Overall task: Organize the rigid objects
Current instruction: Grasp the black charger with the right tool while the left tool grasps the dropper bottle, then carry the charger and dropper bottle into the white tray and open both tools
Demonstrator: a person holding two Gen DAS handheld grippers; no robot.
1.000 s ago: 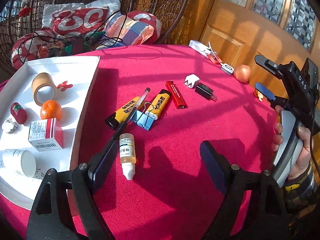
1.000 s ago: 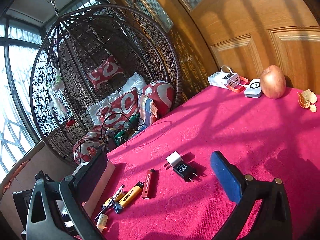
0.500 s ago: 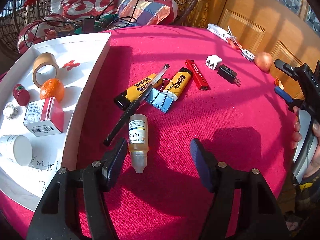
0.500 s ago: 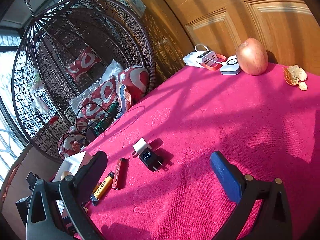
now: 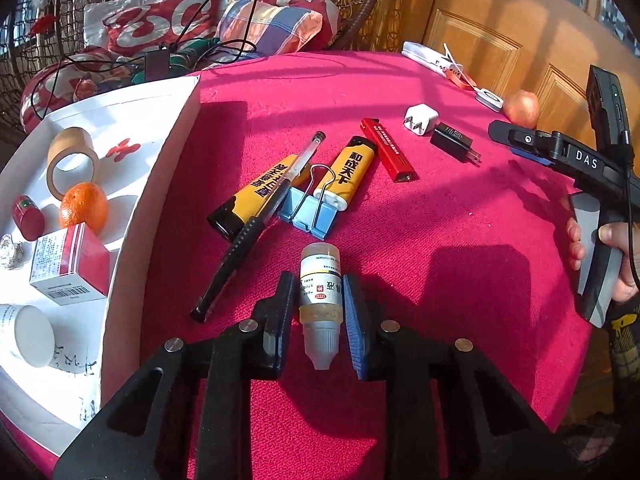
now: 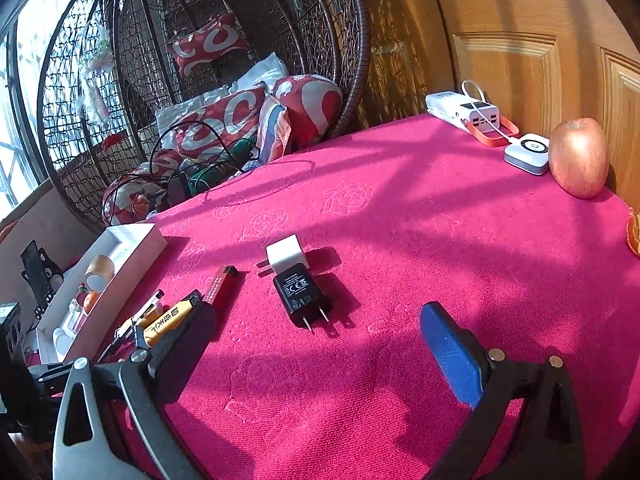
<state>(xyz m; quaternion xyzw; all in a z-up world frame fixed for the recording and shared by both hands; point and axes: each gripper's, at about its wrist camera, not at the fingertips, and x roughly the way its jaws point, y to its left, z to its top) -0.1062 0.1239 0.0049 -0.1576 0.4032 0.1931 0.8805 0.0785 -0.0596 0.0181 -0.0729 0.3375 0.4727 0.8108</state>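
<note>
Fingers [image 5: 354,316] of the left gripper [image 5: 320,316] are closing snugly on the small dropper bottle [image 5: 321,292] lying on the red tablecloth [image 5: 440,240], right gripper [image 6: 316,352] hovering wide and empty, while the white tray [image 5: 152,200] is holding several items and lighters, pen, clip, chargers are waiting.

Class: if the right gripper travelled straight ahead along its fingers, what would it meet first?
Probably the black charger, lying on the red cloth ahead of the open right gripper; depth is uncertain.
</note>
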